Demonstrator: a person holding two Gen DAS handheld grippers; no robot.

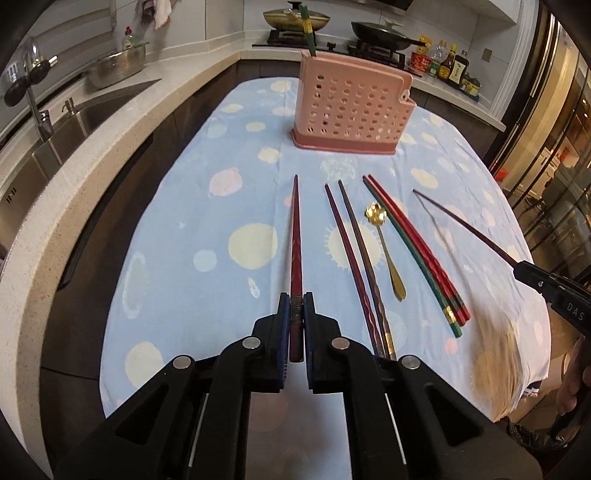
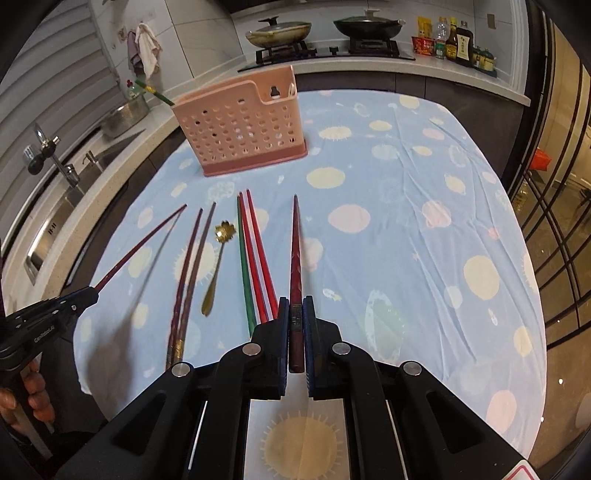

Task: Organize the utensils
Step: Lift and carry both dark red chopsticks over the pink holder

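Across a table spread with a pale blue cloth (image 1: 229, 206) printed with suns and planets: utensils laid out in a loose row, near a pink perforated holder (image 1: 351, 107) standing upright at the far side. One green chopstick (image 1: 307, 29) already upright in the holder's left end, leaning slightly.

Left gripper (image 1: 295, 301): pressed together on the thick end of a dark red chopstick (image 1: 295, 236), tip pointing away toward the holder, lifted clear of the cloth; same gripper at the left edge of the right wrist view (image 2: 94, 290), chopstick slanting up and to the right above its own shadow.

Right gripper (image 2: 295, 304): likewise pinching a second dark red chopstick (image 2: 295, 254) by its thick end, tip aimed forward; from the left wrist view, at the right edge (image 1: 517, 267), stick angled up and left over the cloth.

Between the two held sticks, lying flat on the cloth: a pair of dark maroon chopsticks (image 1: 354, 254) side by side, a gold spoon (image 1: 386, 251) with a flower-shaped bowl just beside them, then a green and two red chopsticks (image 1: 417, 254) touching in a bundle.

Beyond the table: a counter with a sink (image 1: 74, 122) on the left, a stove with two lidded pans (image 2: 365, 24), sauce bottles (image 2: 458, 44) at the right.
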